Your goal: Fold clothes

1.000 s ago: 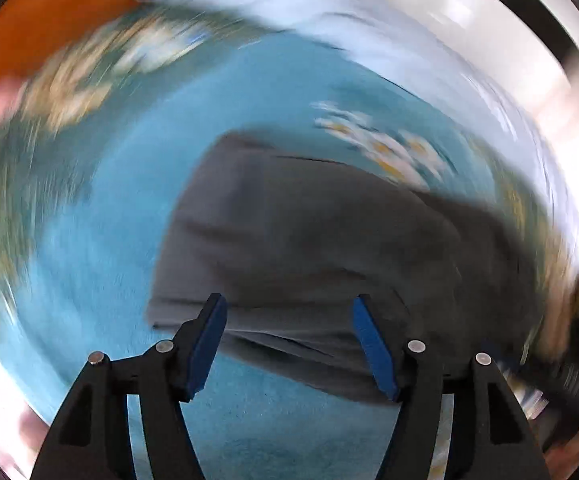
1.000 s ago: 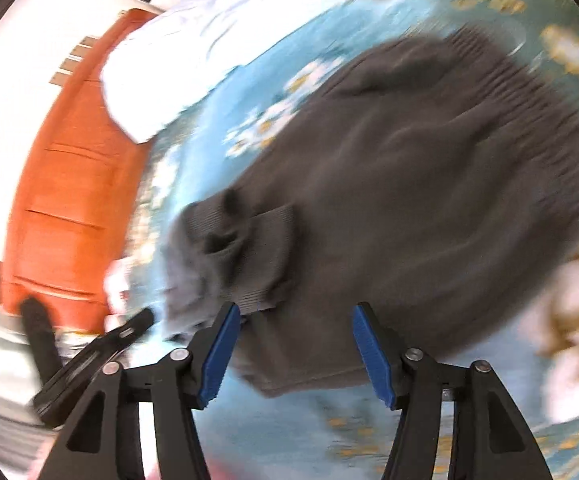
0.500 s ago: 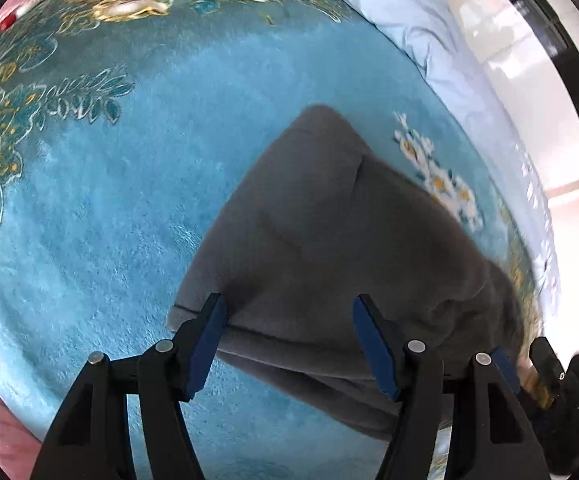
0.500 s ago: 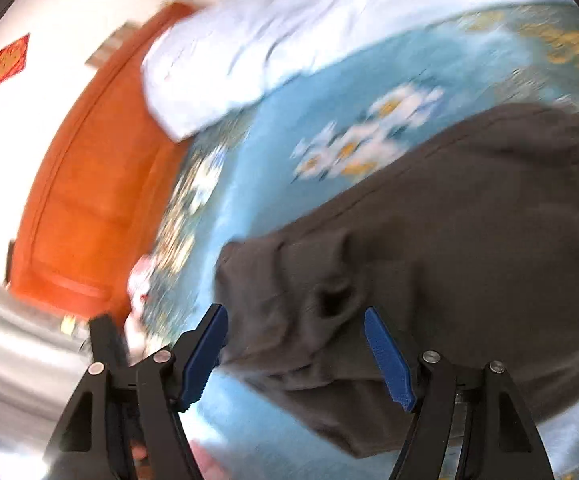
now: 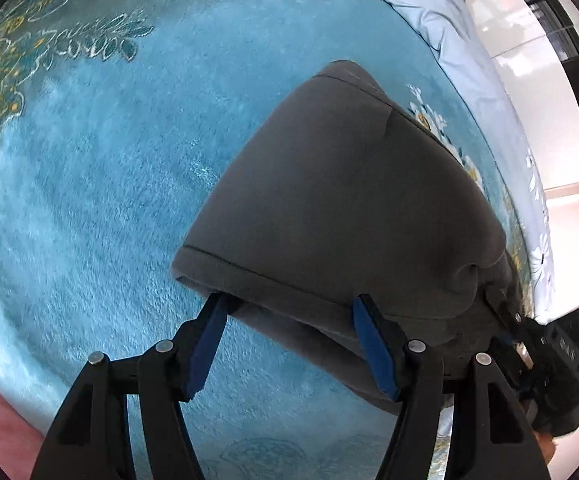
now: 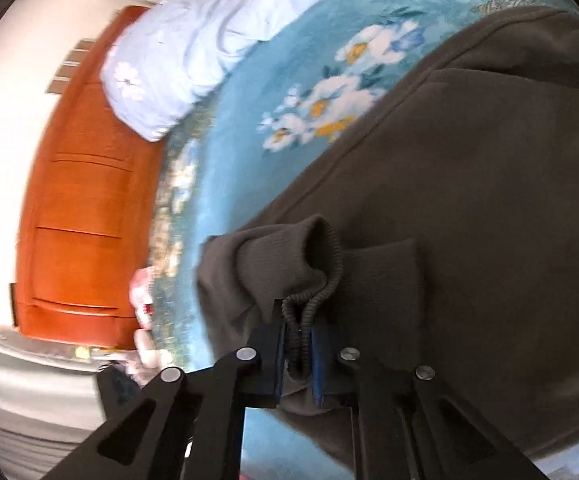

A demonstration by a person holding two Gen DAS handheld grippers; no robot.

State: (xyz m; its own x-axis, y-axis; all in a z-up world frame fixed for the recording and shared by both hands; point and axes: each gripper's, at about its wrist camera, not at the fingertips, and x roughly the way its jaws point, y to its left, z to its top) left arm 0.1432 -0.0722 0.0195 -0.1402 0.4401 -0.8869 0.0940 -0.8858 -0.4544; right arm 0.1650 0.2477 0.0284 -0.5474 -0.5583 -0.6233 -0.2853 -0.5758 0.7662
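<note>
A dark grey sweatshirt (image 5: 341,208) lies partly folded on a blue floral blanket (image 5: 109,200). My left gripper (image 5: 289,308) is open, its blue pads at the near hem of the folded garment, one pad tip just under the edge. In the right wrist view the same sweatshirt (image 6: 489,184) fills the right side. My right gripper (image 6: 297,336) is shut on its ribbed cuff (image 6: 309,264), which bunches up between the pads.
A pale blue duvet (image 6: 193,52) lies along the far edge of the blanket. An orange wooden headboard (image 6: 85,208) stands at the left. The right gripper's body (image 5: 557,360) shows at the lower right of the left wrist view.
My right gripper has shut on the sweatshirt's ribbed cuff; it was open before. My left gripper has come closer to the garment's hem and stays open.
</note>
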